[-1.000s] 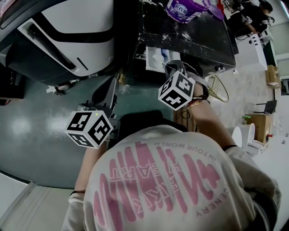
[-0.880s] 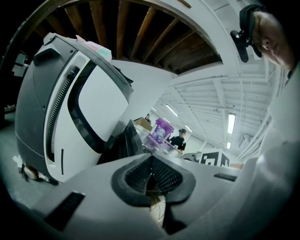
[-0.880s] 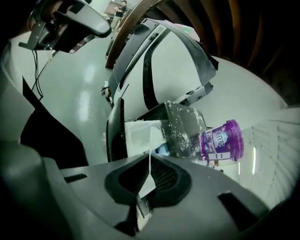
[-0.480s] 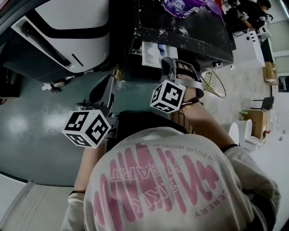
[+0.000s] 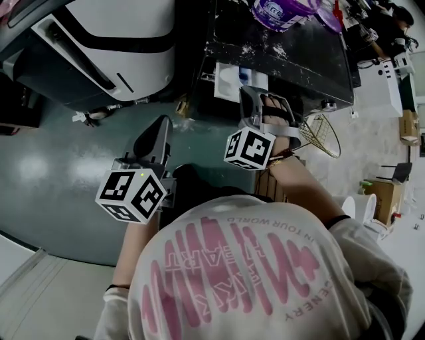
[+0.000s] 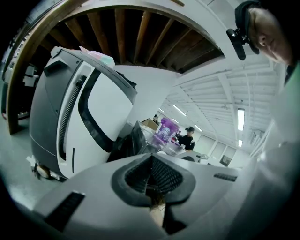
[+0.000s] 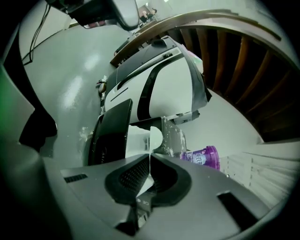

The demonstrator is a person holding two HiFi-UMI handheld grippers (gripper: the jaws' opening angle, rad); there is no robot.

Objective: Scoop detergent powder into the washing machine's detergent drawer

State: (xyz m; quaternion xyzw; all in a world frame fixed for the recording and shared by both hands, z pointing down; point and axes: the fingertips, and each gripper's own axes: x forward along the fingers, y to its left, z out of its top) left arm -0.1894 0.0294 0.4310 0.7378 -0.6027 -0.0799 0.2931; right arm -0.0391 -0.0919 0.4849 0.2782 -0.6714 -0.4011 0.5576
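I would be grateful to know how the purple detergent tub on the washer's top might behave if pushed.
The purple detergent tub looks wide and squat, so it would probably slide rather than tip. Spilled powder on the dark washer top may let it skid easily. Its fill, hence weight, is not visible.

Head view steeply down, gripper views low, looking outward — all probably share purple tub (image 5: 282, 10)

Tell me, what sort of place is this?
Probably a workshop or test hall, not a home: a washing machine with its detergent drawer open, a purple detergent tub and a strip-lit ceiling.
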